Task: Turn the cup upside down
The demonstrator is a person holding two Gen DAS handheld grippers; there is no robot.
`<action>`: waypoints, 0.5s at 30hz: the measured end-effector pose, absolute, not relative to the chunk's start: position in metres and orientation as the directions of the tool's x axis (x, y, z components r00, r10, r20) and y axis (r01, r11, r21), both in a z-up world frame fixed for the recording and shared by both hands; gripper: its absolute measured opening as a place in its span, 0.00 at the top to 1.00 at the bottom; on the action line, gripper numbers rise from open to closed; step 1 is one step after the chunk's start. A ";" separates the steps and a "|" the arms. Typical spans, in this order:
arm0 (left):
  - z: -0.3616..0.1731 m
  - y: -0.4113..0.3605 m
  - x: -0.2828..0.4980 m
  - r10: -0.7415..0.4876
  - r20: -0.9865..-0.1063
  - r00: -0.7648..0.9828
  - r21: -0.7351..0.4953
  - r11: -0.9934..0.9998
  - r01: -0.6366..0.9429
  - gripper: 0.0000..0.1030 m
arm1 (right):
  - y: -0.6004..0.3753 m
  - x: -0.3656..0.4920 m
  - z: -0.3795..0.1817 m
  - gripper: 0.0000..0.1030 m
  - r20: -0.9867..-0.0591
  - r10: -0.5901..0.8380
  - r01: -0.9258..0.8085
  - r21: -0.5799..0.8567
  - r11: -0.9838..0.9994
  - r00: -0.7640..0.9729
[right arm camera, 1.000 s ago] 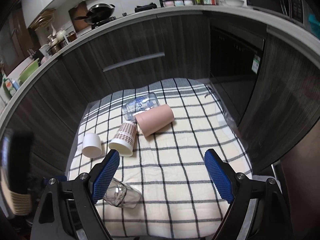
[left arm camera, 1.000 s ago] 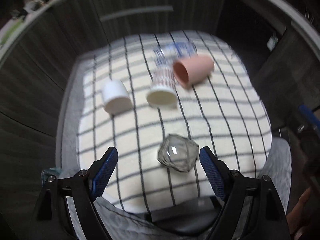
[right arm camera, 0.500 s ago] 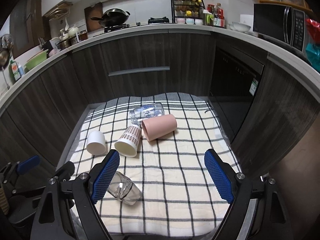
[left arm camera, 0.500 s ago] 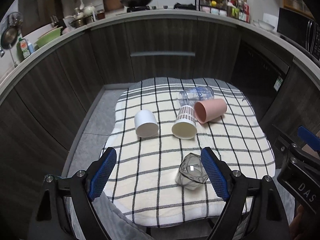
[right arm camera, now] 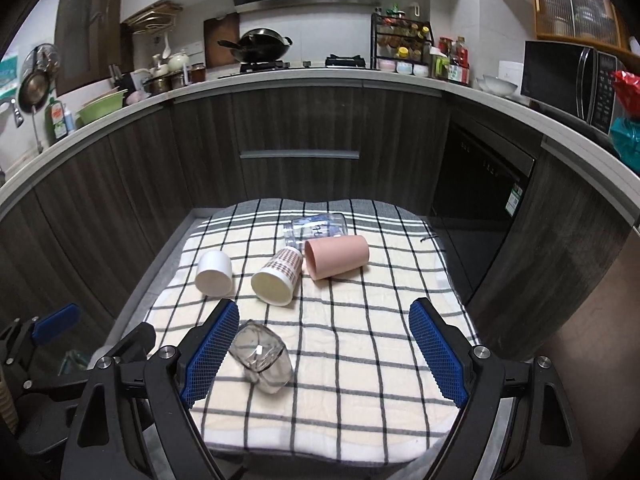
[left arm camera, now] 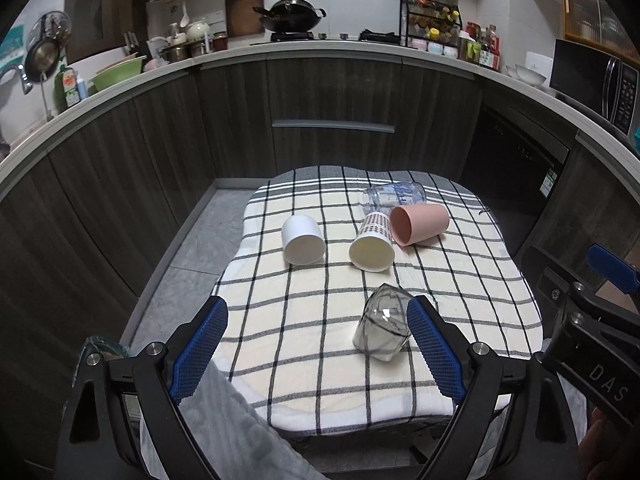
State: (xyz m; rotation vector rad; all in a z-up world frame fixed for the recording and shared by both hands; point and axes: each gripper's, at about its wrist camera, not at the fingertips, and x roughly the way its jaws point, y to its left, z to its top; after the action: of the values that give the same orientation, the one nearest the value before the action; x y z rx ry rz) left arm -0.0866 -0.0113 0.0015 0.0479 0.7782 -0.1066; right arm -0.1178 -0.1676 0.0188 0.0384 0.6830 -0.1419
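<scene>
A low tabletop [left arm camera: 516, 308] is seen in a kitchen, covered by a cream cloth with a black check pattern [left arm camera: 304, 332] [right arm camera: 360, 360]. Dark wood-grain cabinets [left arm camera: 332, 92] curve around it under a pale counter, on which a wok [right arm camera: 256, 46], a spice rack [right arm camera: 400, 46], a green bowl [left arm camera: 116, 76] and a microwave [right arm camera: 568, 76] are set. A dishwasher front [right arm camera: 484, 176] with a small green-and-white label is seen to the right; its print cannot be read.

Five cups lie on their sides on the cloth. A faceted clear glass cup [left arm camera: 382, 330] [right arm camera: 262, 356] is the nearest, with nothing seen in it; it lies just beside the inner right finger in the left wrist view and just beside the inner left finger in the right wrist view. Farther back, a white cup [left arm camera: 302, 240] [right arm camera: 214, 274] lies apart to the left. A paper cup with a brown check print [left arm camera: 372, 242] [right arm camera: 278, 276] shows a cream, bare interior and touches a pink cup [left arm camera: 418, 224] [right arm camera: 336, 256]. Behind them a clear jar with blue lettering [left arm camera: 394, 196] [right arm camera: 316, 230] is seen; the lettering is too small to read.

The left gripper [left arm camera: 316, 344] is held with its jaws wide and nothing between them. The right gripper [right arm camera: 324, 348] is likewise wide apart and bare. The letters "DAS" are read on the right gripper's body at the edge of the left wrist view.
</scene>
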 end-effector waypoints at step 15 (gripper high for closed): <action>0.017 -0.005 -0.119 -0.037 -0.641 0.767 0.029 0.997 0.073 0.09 | -0.167 -0.152 0.030 0.15 -0.581 -0.112 0.140 0.003 0.990 0.806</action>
State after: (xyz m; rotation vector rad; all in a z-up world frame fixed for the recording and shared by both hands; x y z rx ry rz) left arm -0.1187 -0.0045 0.0166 0.0533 0.6943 -0.0599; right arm -0.1521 -0.1668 0.0300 0.0463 0.6190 -0.1347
